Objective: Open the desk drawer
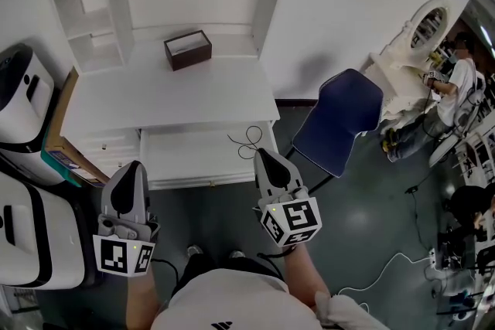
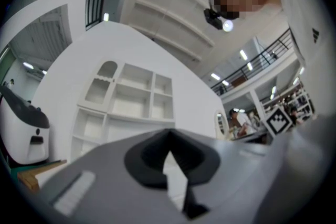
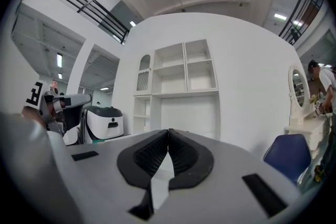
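Note:
In the head view the white desk (image 1: pixel 155 93) carries a shelf unit at its back. Below the desk top a wide white drawer (image 1: pixel 203 160) stands pulled out toward me, with a thin black cable loop (image 1: pixel 248 140) at its right end. My left gripper (image 1: pixel 131 168) hangs in front of the drawer's left corner, jaws together and empty. My right gripper (image 1: pixel 264 156) is held over the drawer's right front corner, also shut with nothing in it. The left gripper view has the left gripper (image 2: pixel 169 135) pointing slightly upward at the shelves. The right gripper (image 3: pixel 168 132) faces the shelf unit level.
A brown open box (image 1: pixel 187 49) sits on the desk top. A blue chair (image 1: pixel 340 118) stands right of the desk, white machines (image 1: pixel 23 96) and a cardboard box (image 1: pixel 62 139) to its left. A white dressing table with oval mirror (image 1: pixel 421 31) and seated people are at far right.

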A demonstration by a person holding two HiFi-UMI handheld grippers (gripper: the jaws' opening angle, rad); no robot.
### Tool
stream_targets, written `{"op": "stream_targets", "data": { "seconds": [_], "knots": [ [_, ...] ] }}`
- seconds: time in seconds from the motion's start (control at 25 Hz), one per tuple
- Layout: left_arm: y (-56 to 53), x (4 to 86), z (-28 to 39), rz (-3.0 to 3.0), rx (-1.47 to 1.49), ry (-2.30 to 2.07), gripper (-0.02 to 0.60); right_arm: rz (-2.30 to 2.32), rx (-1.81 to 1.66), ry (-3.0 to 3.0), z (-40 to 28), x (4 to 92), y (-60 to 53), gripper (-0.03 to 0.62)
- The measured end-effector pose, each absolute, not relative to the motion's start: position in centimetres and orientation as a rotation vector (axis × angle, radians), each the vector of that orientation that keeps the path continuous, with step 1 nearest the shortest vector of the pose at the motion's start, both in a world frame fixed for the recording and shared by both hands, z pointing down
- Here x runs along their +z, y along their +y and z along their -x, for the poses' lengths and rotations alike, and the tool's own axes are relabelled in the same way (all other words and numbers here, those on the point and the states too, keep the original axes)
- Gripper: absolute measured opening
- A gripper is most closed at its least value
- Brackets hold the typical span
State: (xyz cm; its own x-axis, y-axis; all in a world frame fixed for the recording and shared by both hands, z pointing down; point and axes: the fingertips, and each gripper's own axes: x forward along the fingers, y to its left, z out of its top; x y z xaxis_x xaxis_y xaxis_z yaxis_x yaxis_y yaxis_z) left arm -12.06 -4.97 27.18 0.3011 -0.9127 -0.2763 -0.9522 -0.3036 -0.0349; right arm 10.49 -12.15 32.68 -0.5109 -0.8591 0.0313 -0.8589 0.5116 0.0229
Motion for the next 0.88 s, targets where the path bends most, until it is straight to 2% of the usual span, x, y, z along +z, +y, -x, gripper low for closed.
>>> {"op": "stream_targets", "data": {
  "seconds": [0.48, 0.88],
  "knots": [
    [-2.9, 25.5, 9.9, 2.311, 0.329, 1.744, 0.006, -1.517, -0.242, -2.757, -12.7, 27.2, -8.8, 0.0],
    [-1.7, 25.3, 9.2, 2.283, 0.343, 1.773, 0.006, -1.519, -0.317, -2.765, -13.5, 26.3, -7.5, -0.003]
  ]
}}
